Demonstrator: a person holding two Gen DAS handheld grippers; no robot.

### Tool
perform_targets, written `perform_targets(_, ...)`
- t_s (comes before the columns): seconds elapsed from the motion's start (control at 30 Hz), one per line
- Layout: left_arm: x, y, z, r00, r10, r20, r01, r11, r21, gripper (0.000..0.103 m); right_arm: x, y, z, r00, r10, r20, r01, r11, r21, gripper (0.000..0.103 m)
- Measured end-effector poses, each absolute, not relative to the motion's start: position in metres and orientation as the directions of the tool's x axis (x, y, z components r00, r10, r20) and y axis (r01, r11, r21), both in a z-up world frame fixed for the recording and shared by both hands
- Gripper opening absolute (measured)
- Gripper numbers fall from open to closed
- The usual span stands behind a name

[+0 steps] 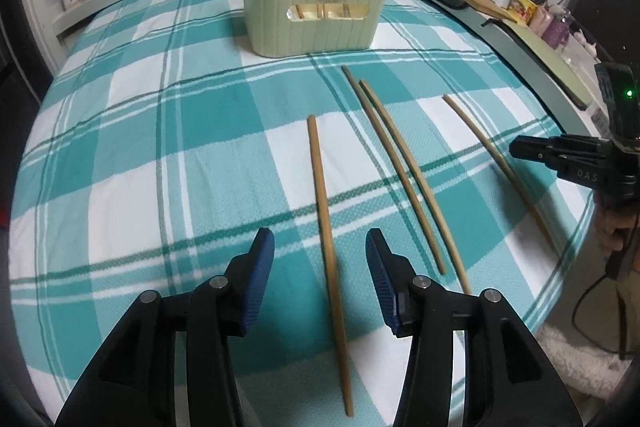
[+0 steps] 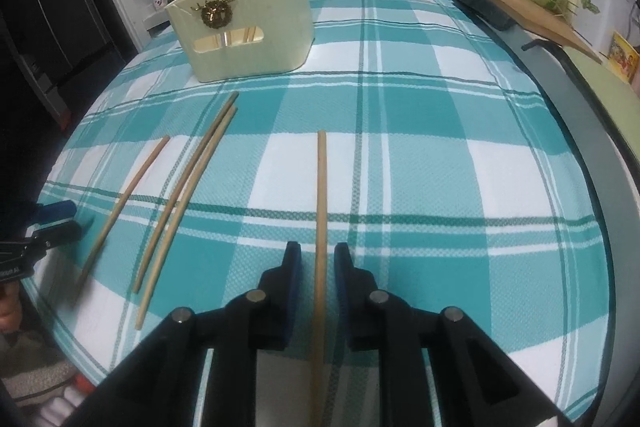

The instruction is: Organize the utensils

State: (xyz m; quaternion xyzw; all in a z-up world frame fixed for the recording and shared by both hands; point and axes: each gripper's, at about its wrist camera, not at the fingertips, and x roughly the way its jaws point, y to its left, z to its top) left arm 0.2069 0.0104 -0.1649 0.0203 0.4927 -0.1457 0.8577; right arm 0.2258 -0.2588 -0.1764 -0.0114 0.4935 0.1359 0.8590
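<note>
Wooden chopstick (image 2: 321,211) between parted fingers, right hand-held gripper (image 2: 317,267).

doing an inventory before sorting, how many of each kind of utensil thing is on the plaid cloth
Loose chopsticks on the cloth: 4, namely the leftmost chopstick, the middle pair and the rightmost chopstick.
Cream utensil holder: 1.
Total: 5. The sticks and spoon inside the holder are partly hidden and not counted.

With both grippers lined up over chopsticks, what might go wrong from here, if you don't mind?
1. The right gripper straddles a thin chopstick near its end; it may pivot or slip when lifted.
2. The holder already has chopsticks and a spoon leaning in it, which could block insertion.
3. The paired chopsticks lie close beside the left gripper's target and may get nudged.
</note>
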Motion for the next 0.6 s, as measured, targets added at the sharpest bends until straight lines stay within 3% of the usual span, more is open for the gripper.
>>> perform_targets(0.1,0.229,0.004,-0.172,0.449,-0.210,-0.868,0.270,0.958,-0.092,0.047,0.249,-0.254,-0.177,0.410,0.253,-0.876,-0.268,0.952,0.149,0.018)
perform_targets(0.47,0.276,-0.012,-0.198,0.396,-0.148,-0.906,0.271,0.962,-0.039,0.044,0.299,-0.225,-0.203,0.369,0.153,-0.917,-0.332,0.943,0.024,0.018)
perform_targets(0.57,0.287,-0.017,-0.199,0.387,-0.143,-0.911,0.270,0.962,-0.037,0.036,0.311,-0.218,-0.203,0.387,0.150,-0.910,-0.330,0.944,0.015,0.018)
perform_targets(0.6,0.289,-0.019,-0.199,0.388,-0.136,-0.912,0.268,0.963,-0.030,0.029,0.316,-0.217,-0.203,0.386,0.154,-0.910,-0.328,0.945,0.021,0.018)
